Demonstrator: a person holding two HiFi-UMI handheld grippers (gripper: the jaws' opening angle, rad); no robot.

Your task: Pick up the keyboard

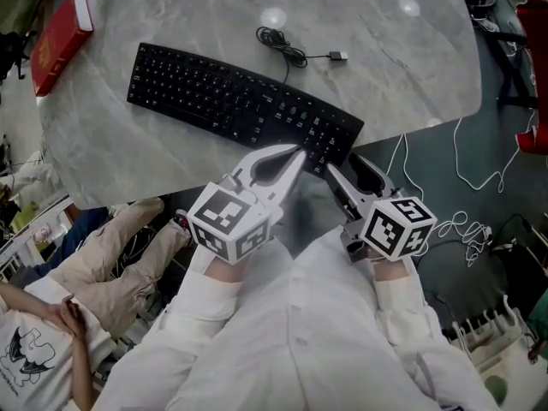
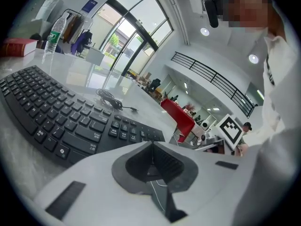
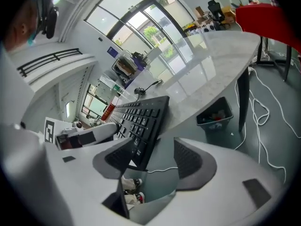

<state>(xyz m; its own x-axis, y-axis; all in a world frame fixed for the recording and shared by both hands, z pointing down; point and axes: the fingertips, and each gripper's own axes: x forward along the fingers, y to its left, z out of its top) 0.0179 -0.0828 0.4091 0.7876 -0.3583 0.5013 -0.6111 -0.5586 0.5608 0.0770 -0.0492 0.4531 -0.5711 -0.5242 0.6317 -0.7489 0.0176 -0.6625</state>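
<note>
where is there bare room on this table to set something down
Widest: marble table right of the USB cable, past the keyboard's right end. Also bare: the near-left corner between keyboard and table edge, and a narrow strip between red book and keyboard. Crowded: the keyboard's right end, where the left tongs and right tongs are.

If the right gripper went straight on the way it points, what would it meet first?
The keyboard, most likely: its end corner lies between the right gripper's open jaws, close to one pad; depth is unclear.

A grey marble table (image 1: 188,7) carries a black keyboard (image 1: 240,105), coiled cable (image 1: 287,48) and red book (image 1: 60,32).
</note>
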